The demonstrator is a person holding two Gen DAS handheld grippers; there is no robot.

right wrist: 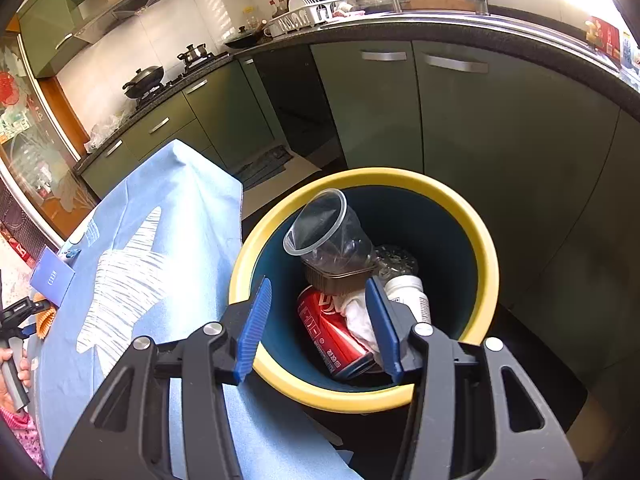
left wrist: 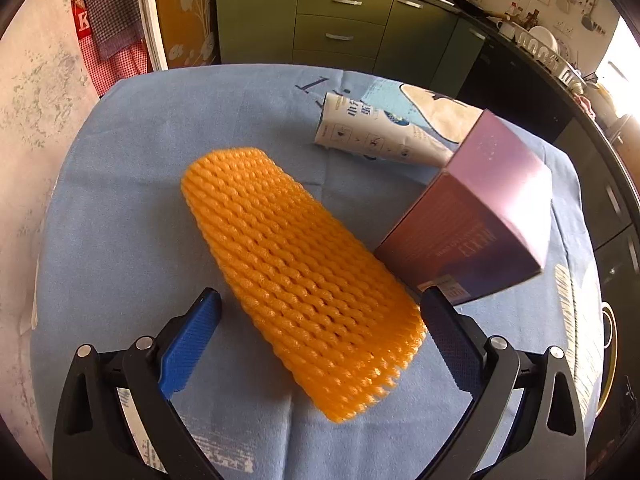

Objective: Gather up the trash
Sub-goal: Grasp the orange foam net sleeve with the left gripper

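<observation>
An orange foam fruit net lies flat on the blue tablecloth. My left gripper hovers over its near end, open wide, with one finger on each side and neither pad pressing it. A purple box stands right of the net, close to the right finger. A white milk carton lies on its side behind them. My right gripper is open and empty above the yellow-rimmed bin. The bin holds a clear cup, a red can, a white bottle and a brown tray.
The bin stands on the floor against the table's right edge. Green kitchen cabinets and a dark counter ring the table. A person's hand holds the left gripper at the far left of the right wrist view.
</observation>
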